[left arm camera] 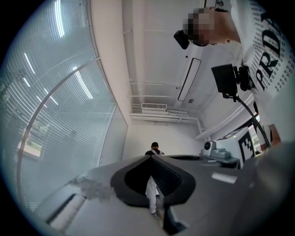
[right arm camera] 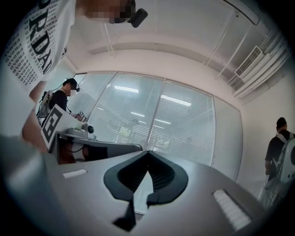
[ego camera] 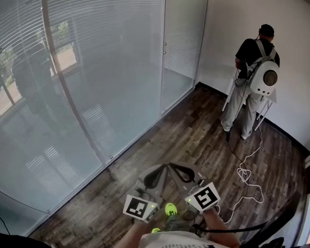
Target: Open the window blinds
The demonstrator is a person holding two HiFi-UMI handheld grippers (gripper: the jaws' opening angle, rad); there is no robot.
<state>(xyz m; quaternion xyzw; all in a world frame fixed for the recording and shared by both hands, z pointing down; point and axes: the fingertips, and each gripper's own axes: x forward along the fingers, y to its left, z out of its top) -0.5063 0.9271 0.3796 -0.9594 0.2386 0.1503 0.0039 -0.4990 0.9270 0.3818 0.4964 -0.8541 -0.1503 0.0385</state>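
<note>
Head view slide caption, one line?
Left tool and right tool, both shut, side by side over wood floor, before the lowered window blinds; a second person stands by the far wall.

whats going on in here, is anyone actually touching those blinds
Nobody is touching them. A person stands on the wooden floor facing the window blinds, which hang lowered across the glass wall. They hold a gripper in each hand, close to the body. The left gripper and the right gripper both have their fingers together with nothing between them, well short of the blinds. A second person with a white backpack stands in the far corner, facing the wall.
</note>
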